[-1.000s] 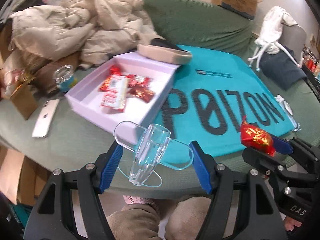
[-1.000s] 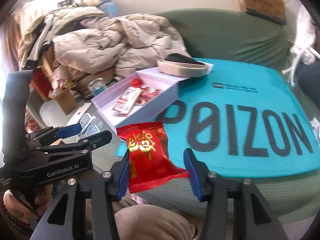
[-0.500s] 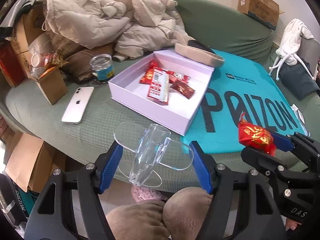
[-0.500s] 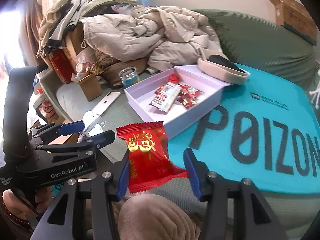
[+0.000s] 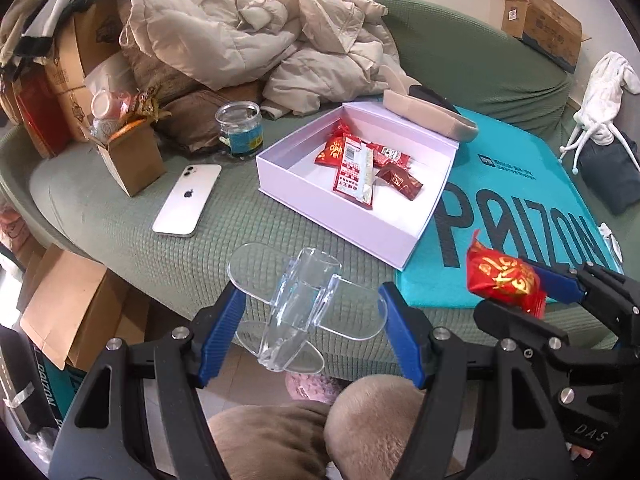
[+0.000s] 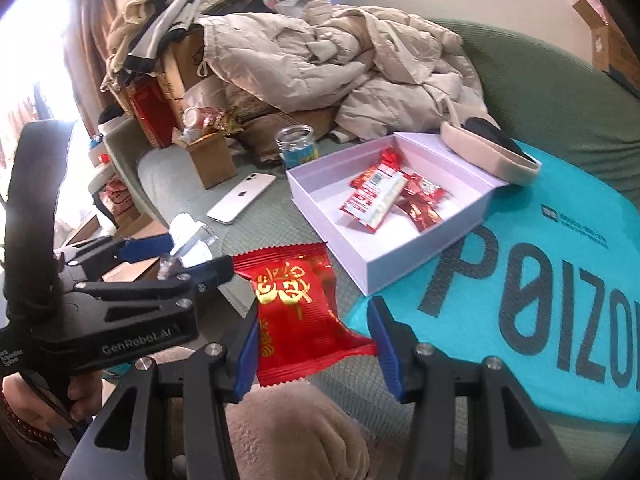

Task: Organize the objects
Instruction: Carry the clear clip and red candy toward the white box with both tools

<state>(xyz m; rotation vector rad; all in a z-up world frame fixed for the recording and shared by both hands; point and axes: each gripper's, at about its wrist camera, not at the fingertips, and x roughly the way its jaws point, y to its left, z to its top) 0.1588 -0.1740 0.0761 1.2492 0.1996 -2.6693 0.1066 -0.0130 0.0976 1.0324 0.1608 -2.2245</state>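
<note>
My left gripper [image 5: 312, 312] is shut on a clear acrylic stand [image 5: 304, 304], held in the air in front of the sofa edge; it shows at the left of the right wrist view [image 6: 188, 244]. My right gripper [image 6: 316, 336] is shut on a red snack packet [image 6: 296, 304], also seen in the left wrist view [image 5: 504, 280]. An open white box [image 5: 400, 236] [image 6: 384, 268] lies on the green sofa ahead and holds several red snack packets [image 5: 356, 168] [image 6: 376, 196].
A white phone [image 5: 188, 200], a glass jar [image 5: 240, 130] and a small brown carton [image 5: 136, 160] lie left of the box. A beige case [image 5: 432, 120] rests on the box's far corner. A teal POIZON bag [image 5: 520, 200] lies right. Beige clothing [image 5: 256, 36] is piled behind.
Both grippers have swung left and pulled back with their loads. The box, phone and jar now sit further right in both views. Grips are unchanged.
</note>
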